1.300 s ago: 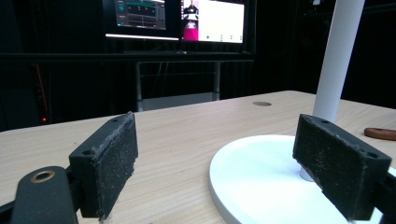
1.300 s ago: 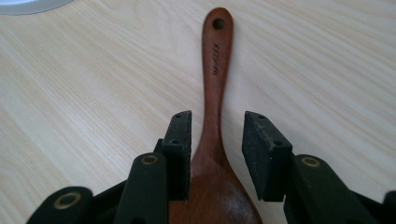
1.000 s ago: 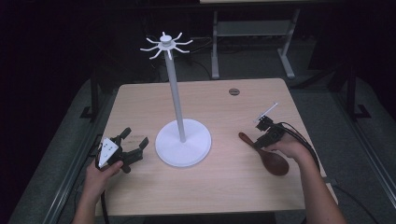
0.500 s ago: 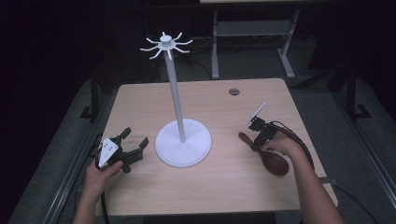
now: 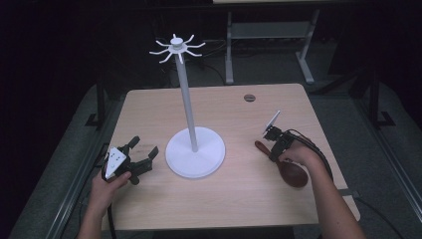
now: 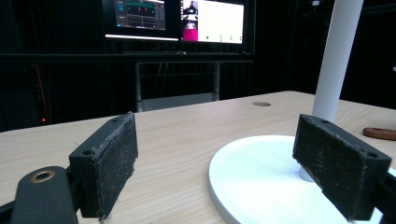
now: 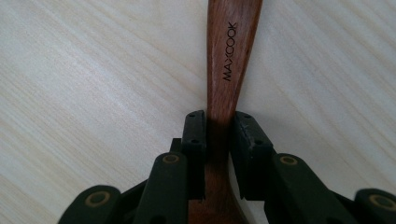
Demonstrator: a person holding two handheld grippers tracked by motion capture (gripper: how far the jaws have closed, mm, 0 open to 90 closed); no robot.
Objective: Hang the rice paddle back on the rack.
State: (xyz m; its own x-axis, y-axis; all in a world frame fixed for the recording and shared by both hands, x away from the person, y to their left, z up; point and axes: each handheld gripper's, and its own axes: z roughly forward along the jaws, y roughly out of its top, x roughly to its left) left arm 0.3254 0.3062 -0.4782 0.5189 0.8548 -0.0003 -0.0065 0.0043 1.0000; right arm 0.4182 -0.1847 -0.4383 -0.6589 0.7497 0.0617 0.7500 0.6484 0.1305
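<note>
A dark wooden spoon [image 5: 293,174] lies flat on the table's right side, its handle pointing toward the white stand [image 5: 186,99]. My right gripper [image 5: 272,149] points down over that handle. Its jaws have just been closing, and in the right gripper view both pads touch the sides of the spoon [image 7: 229,56] handle where my right gripper [image 7: 218,122] straddles it. My left gripper [image 5: 144,148] rests near the table's left edge, open with nothing in it. In the left gripper view my left gripper [image 6: 219,156] faces the stand's round base [image 6: 261,172] and pole [image 6: 334,56].
The stand has several hook arms at its top [image 5: 175,47] and a wide base [image 5: 195,158] at the middle of the wooden table [image 5: 224,209]. A round cable hole [image 5: 249,97] sits near the far edge. A metal frame [image 5: 268,35] and monitors [image 6: 180,18] stand behind.
My right gripper has shifted slightly left over the spoon's handle, and its jaws have narrowed onto it. The left gripper has stayed put.
</note>
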